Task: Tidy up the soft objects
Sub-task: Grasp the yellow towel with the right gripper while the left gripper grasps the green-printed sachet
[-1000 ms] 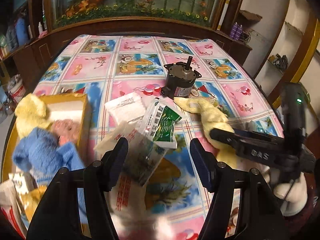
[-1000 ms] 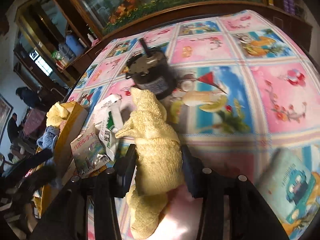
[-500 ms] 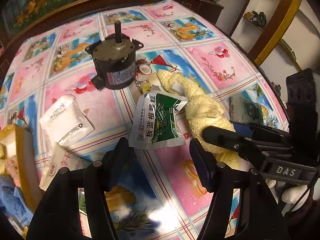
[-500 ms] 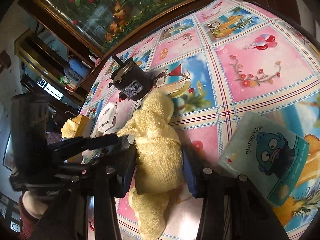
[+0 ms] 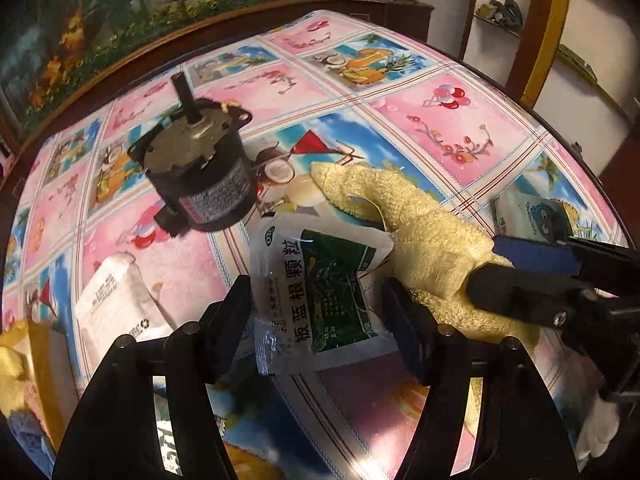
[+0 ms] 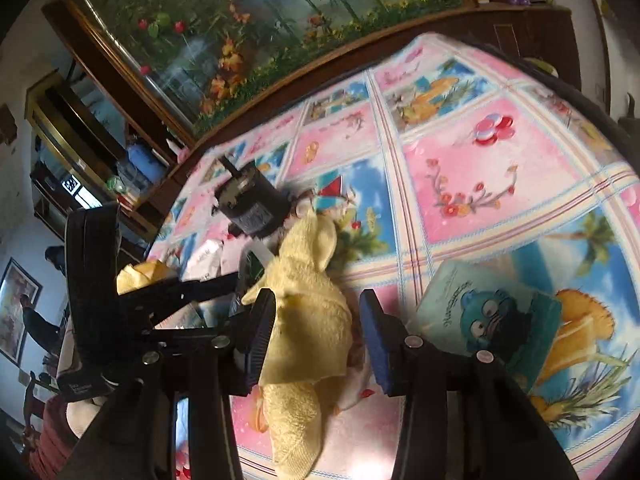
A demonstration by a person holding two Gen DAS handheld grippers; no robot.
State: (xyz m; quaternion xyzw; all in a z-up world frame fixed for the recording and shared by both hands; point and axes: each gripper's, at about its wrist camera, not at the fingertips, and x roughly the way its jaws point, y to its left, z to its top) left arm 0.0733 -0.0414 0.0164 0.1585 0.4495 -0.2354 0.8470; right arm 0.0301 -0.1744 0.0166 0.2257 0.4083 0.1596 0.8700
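Observation:
A yellow towel (image 5: 424, 236) lies crumpled on the patterned tablecloth (image 5: 440, 120). My right gripper (image 6: 316, 332) is open, its fingers on either side of the towel (image 6: 308, 312), which rests on the table. My left gripper (image 5: 320, 320) is open around a green and white sachet (image 5: 320, 284) that lies flat beside the towel. The right gripper shows in the left wrist view (image 5: 520, 276) at the right. At the far left edge a yellow box (image 5: 36, 360) holds yellow and blue soft cloths.
A black motor (image 5: 200, 180) with a shaft stands behind the sachet. A white packet (image 5: 116, 308) lies left of it. A teal tissue pack (image 6: 492, 316) lies right of the towel. The table's edge curves close on the right.
My left gripper has moved forward and right, from the box to around the green sachet. My right gripper's jaws have opened wider around the towel.

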